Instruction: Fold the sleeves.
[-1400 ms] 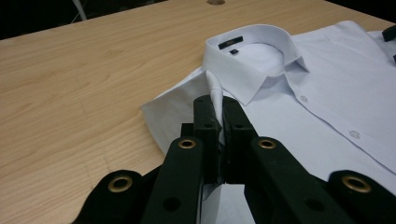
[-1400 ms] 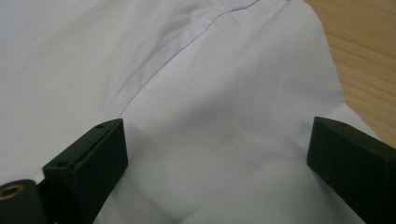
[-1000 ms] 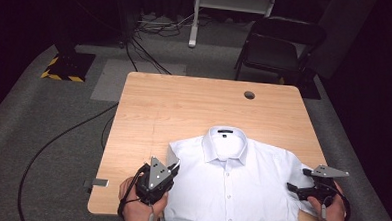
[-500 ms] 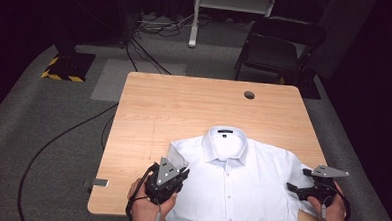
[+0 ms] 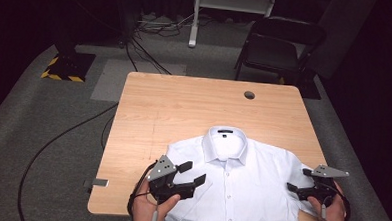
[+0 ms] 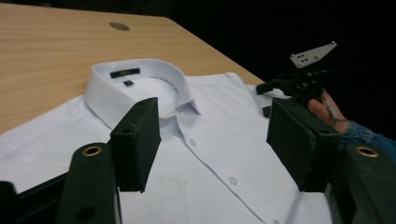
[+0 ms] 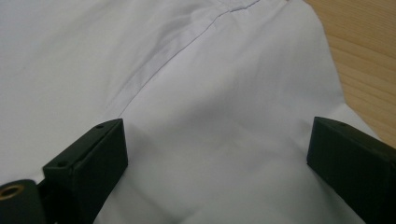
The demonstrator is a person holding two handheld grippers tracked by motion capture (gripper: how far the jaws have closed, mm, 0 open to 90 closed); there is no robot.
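shirt [image 5: 241, 182]: flat, near edge of counter [image 5: 184, 105] | left claw [image 5: 193, 174]: wide, over front | right claw [image 5: 297, 183]: wide, at sleeve | handling: light, limp, likely slippery; pinch shoulder seams

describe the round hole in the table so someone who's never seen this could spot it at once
Start at the wooden table. Past the white shirt, toward the far right corner, sits the hole. It is the one dark round spot in the bare wood.
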